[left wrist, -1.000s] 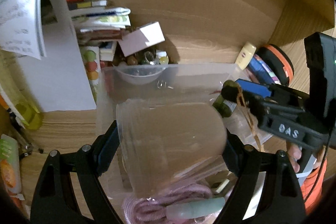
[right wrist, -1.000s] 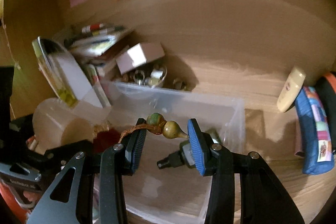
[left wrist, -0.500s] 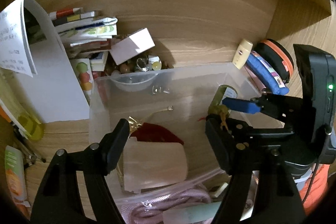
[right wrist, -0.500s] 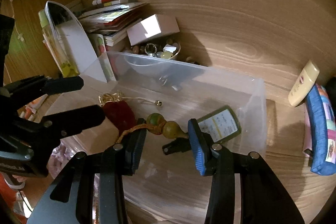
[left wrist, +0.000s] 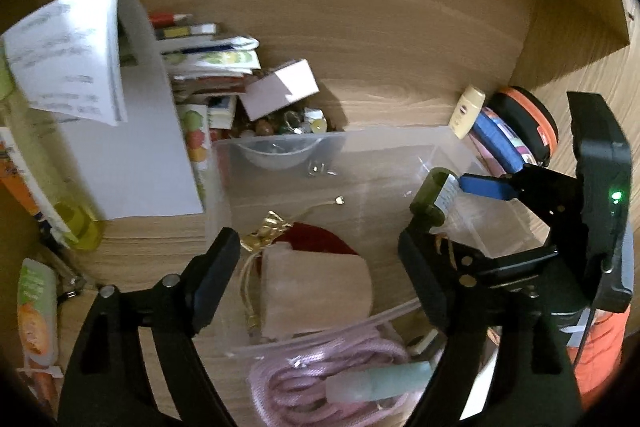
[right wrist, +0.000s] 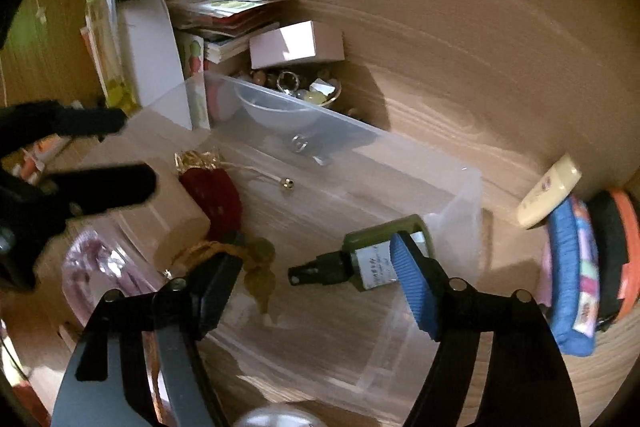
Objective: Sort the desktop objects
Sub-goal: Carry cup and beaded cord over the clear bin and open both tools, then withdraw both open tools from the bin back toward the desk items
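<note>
Here, both pairs of fingers are spread wide and grip nothing: the left gripper hangs over the pale pouch at the near end of the clear bin, and the right gripper hangs over the gourd charm, seen blurred at its 9 o'clock beside the green spray bottle on the bin floor. The charm's cord may be snagged by the left-side finger as the gripper is lifted, so that the charm is dragged out again. The light bin could also be knocked askew on the worktop, since the two grippers are crowded close together.
</note>
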